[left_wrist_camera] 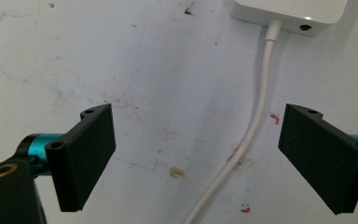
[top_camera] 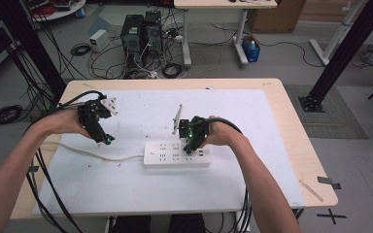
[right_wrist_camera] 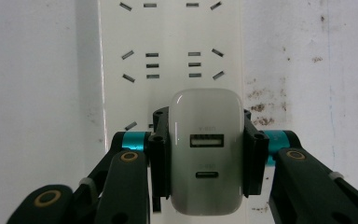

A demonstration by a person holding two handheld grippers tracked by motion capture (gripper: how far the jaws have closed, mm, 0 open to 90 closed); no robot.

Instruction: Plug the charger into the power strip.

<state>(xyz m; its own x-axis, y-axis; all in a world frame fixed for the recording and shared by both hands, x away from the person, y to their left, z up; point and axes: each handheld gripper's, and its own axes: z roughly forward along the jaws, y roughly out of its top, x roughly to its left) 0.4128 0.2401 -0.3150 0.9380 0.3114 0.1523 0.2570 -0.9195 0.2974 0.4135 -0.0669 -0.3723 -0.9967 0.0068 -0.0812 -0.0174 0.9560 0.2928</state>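
Right tongs (right_wrist_camera: 207, 161) clamped on white charger (right_wrist_camera: 206, 149), held directly over power strip (right_wrist_camera: 168, 60), strip's long axis running ahead past free sockets. Left tongs (left_wrist_camera: 196, 158) spread wide, empty, above strip's cord (left_wrist_camera: 256, 116) on tabletop (top_camera: 281, 104), farther off.

Each hand-held gripper, left (top_camera: 108, 140) and right (top_camera: 190, 149), is a black body with flat matte-black rectangular jaws on teal metal rods. Brass-ringed screws mark the linkage arms. A grey three-cornered plate tops each, black cables trail behind, and the person's forearms are bare, sleeveless.
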